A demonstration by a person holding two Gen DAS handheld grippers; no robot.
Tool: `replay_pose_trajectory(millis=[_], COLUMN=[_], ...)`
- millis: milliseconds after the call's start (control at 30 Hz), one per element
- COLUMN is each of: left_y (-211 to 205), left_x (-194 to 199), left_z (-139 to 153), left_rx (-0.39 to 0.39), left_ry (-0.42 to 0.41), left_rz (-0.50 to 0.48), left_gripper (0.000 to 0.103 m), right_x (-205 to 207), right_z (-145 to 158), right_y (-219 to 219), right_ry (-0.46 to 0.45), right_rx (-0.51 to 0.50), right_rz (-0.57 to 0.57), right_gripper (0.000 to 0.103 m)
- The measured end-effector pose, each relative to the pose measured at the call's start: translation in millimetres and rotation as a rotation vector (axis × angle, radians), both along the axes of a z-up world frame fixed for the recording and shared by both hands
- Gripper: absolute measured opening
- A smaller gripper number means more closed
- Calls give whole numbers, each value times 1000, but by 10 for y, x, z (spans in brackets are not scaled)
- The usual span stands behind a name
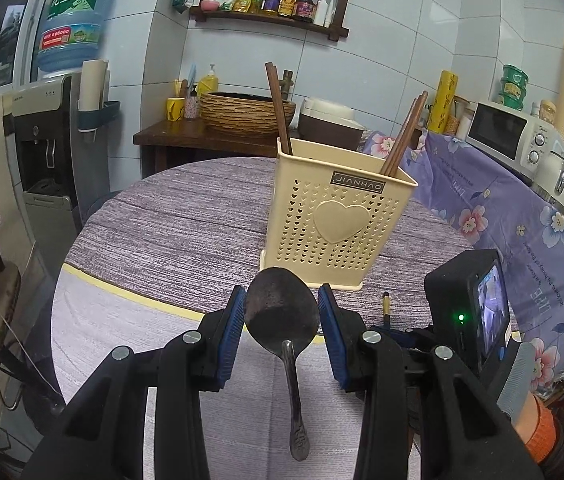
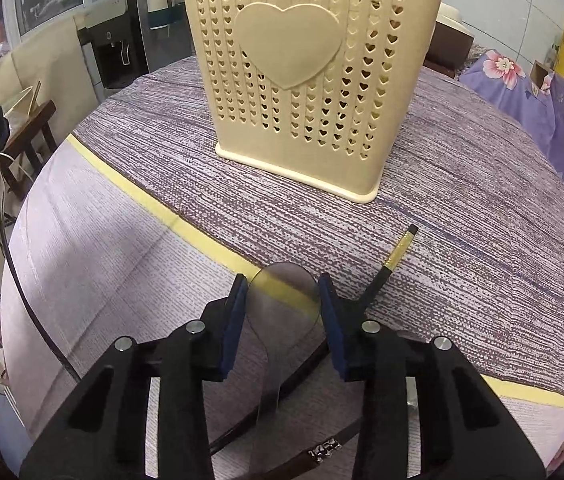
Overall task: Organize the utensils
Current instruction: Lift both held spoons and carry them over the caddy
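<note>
Left wrist view: the left tongs (image 1: pixel 282 312) clamp a dark spoon (image 1: pixel 282 316) by its bowl, the holder (image 1: pixel 338 216) at 12 o'clock on the worktop (image 1: pixel 185 216). Right wrist view: the right tongs (image 2: pixel 283 300) squeeze a clear spoon (image 2: pixel 277 304), chopsticks (image 2: pixel 386 268) at 2 o'clock. Pickup seems done; next, lift both over the holder's rim.

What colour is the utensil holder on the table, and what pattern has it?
The utensil holder is cream-yellow, pierced with rows of small hearts around one large raised heart; the right wrist view shows it best.

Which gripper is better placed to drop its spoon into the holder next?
Left. The left gripper holds its dark metal spoon raised, with the cream holder's open top in view. The right gripper is low at the tablecloth, clamping a clear spoon.
</note>
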State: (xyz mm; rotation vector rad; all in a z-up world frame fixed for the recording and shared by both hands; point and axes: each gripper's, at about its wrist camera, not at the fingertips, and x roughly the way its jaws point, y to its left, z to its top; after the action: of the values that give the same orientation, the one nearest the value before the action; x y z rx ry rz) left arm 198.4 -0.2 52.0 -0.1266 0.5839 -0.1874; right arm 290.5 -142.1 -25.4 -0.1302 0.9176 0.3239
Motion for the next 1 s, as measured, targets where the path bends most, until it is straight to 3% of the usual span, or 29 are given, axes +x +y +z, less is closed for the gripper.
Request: replay_pose_trajectory(millis=[167,500,1000], left_y=[12,32,20], left_x=[-1,-5,20], left_z=[6,6,86], left_rx=[0,-9,-24], left_ry=[-3,-4,-25], left_rz=[3,2,-30], left_gripper=[37,37,37], right_x=[-41,-401,-592], right_z=[202,987,1169], right_y=[-118,-447,-511], right_ry=[-49,-239,-311], right_rx=[79,206,228], right_rz=[-12,-40,-51], right_gripper=[37,37,37])
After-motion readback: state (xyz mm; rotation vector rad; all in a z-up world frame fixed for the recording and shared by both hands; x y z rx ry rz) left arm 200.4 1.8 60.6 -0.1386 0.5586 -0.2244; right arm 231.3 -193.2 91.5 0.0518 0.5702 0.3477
